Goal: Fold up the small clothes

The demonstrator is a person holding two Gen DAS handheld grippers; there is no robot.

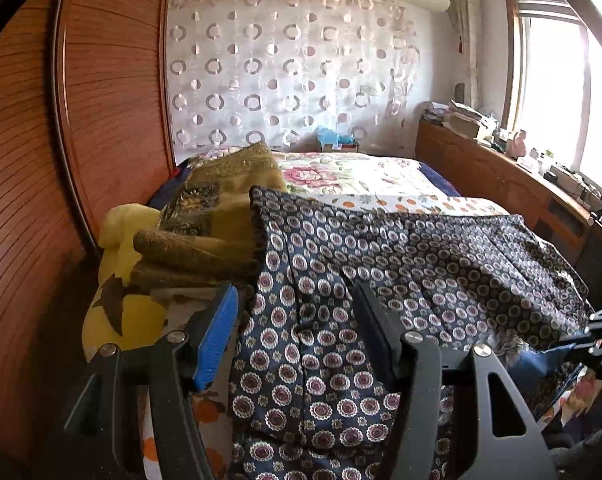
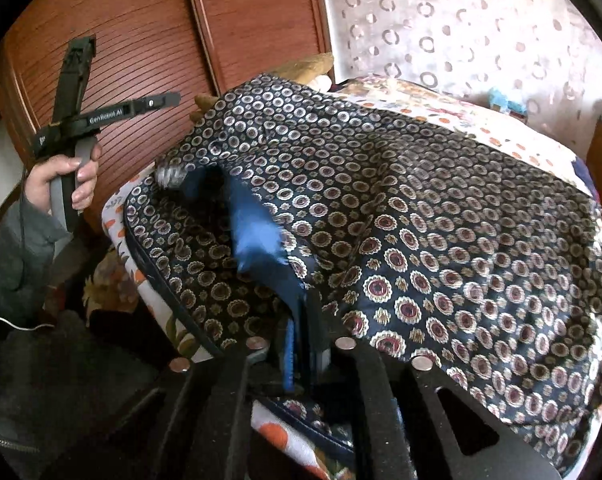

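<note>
A dark navy garment point(image 1: 381, 264) printed with round flower medallions lies spread over the bed. My left gripper point(image 1: 297, 320) hovers over its near left part, jaws open, blue pad on the left, nothing pinched. In the right wrist view my right gripper point(image 2: 306, 308) is shut on the garment point(image 2: 421, 220) at its near edge. A fold with the plain blue inner side point(image 2: 257, 236) stands up from the jaws. At the far right of the left wrist view the right gripper point(image 1: 581, 338) shows at that raised edge. A hand point(image 2: 61, 184) holds the left tool's handle.
A folded olive-gold blanket point(image 1: 217, 200) and a yellow cushion point(image 1: 129, 312) lie left of the garment. A wooden wardrobe point(image 1: 113, 92) stands close on the left. The floral bedspread point(image 1: 361, 176) stretches behind; a cluttered wooden cabinet point(image 1: 501, 168) runs under the window.
</note>
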